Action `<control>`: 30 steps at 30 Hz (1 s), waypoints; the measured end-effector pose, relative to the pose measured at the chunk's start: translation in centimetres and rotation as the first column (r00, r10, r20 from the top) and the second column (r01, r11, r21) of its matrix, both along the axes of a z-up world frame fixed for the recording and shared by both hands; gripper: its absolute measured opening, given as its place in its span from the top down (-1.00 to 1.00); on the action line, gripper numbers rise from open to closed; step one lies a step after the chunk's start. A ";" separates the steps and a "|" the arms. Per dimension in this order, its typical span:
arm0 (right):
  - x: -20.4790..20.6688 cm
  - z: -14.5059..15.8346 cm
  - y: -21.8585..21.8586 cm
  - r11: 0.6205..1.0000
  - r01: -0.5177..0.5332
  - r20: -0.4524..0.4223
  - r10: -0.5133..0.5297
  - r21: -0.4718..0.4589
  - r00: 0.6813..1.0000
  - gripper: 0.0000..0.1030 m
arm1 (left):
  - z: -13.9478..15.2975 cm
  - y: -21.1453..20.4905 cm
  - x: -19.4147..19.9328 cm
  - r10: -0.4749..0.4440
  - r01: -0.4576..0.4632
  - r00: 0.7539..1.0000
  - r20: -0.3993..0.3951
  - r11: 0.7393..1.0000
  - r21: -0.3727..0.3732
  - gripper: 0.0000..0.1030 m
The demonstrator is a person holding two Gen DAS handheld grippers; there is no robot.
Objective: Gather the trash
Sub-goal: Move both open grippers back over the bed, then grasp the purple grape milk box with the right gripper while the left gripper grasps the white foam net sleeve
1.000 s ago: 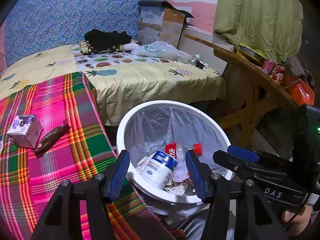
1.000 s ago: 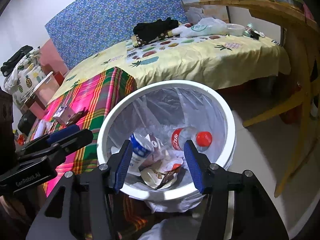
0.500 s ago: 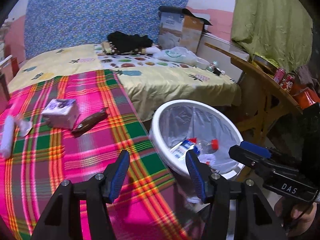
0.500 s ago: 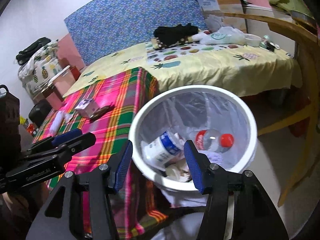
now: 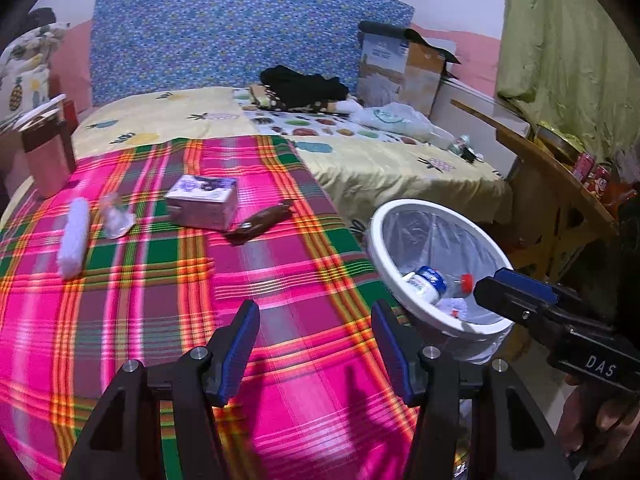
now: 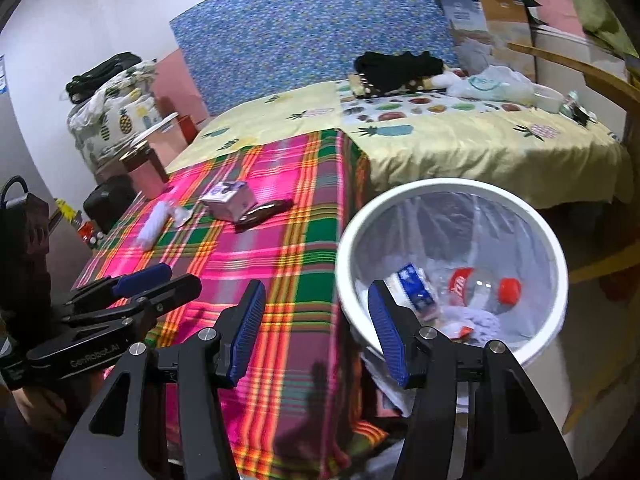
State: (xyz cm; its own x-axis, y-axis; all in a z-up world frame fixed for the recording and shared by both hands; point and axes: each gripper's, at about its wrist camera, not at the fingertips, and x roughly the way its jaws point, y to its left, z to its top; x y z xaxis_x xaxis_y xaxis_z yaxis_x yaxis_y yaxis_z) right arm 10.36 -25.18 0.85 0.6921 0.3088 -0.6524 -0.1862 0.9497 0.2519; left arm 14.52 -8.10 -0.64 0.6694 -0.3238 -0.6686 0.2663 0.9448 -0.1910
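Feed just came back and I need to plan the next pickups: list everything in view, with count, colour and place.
Plaid blanket: one, pink-green, near end of bed.
Yellow fruit-print sheet: one, far end of bed.
Small purple-white carton: one, on the blanket.
Brown wrapper: one, touching the carton's right side.
White roll: one, blanket's left side.
Clear crumpled plastic: one, beside the roll.
White round bin: one, clear liner, on the floor right of the bed.
Red-capped clear bottle: one, in the bin.
Blue-white cup: one, in the bin.
Black clothes: one pile, far end.
Cardboard box: one, brown, behind bed.
Left gripper: jaws open, empty, above blanket.
Right gripper: jaws open, empty, at bin's edge.
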 end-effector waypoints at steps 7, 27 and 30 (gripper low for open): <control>0.3 0.2 2.1 0.998 -0.057 0.001 0.057 -0.007 0.998 -0.07 | 0.0 2.6 -0.4 0.064 -0.064 0.998 0.002 0.998 0.015 -0.12; 3.3 1.6 7.9 0.975 -0.217 0.045 0.219 -0.046 0.975 -0.21 | -0.1 9.4 0.8 0.203 -0.203 0.979 -0.003 0.978 0.047 -0.12; 4.0 1.6 9.0 0.967 -0.245 0.049 0.248 -0.069 0.967 -0.21 | 0.1 10.6 1.5 0.228 -0.228 0.974 0.000 0.972 0.056 -0.12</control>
State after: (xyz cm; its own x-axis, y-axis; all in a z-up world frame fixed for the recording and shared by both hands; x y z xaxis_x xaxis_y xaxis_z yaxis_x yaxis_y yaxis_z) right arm 14.38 -16.19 2.43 0.6361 0.4346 -0.6376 -0.4288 0.8860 0.1761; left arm 16.00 2.46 -0.56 0.7168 -0.1259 -0.6858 0.0416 0.9895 -0.1381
